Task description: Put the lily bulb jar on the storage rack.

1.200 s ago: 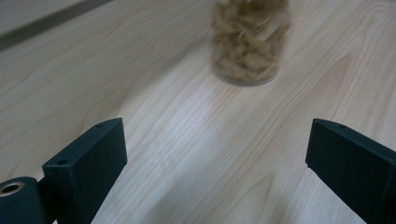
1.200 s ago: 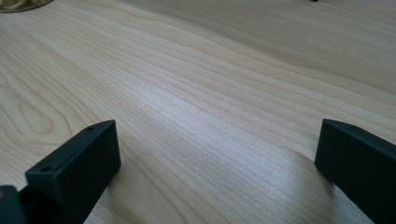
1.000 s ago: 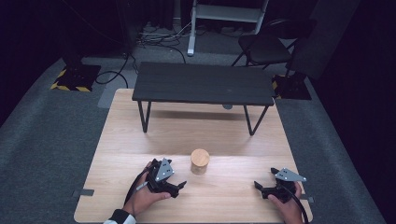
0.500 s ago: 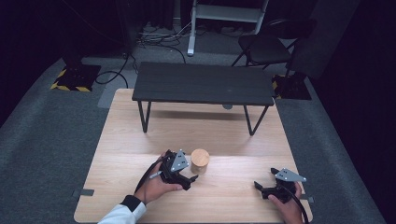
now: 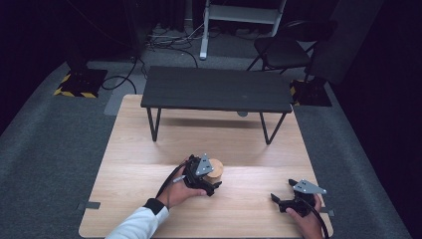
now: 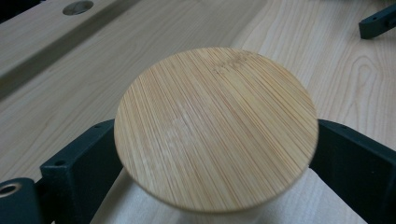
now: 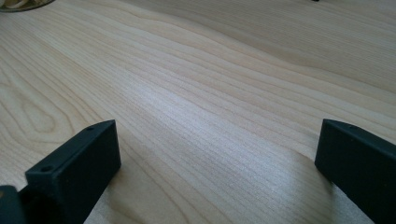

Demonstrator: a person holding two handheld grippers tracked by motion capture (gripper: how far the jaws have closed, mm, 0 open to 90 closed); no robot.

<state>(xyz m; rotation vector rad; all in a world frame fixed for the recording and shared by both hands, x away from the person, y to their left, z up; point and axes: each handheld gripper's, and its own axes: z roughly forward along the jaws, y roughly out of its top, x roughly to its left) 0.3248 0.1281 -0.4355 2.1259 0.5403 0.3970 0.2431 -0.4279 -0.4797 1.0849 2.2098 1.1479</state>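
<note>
**Left jaws set either side of the bamboo-lidded jar**

The round jar with a flat bamboo lid (image 5: 216, 169) stands on the pale wooden worktop (image 5: 249, 144), near the middle of its front half. The left gripper (image 5: 208, 180) has a black jaw on each side of the jar below the lid, spread and seemingly not yet pressing, probably to grasp the body rather than the lid. The right gripper (image 5: 284, 195) rests near the front right corner, jaws spread on nothing, likely held clear.
</note>
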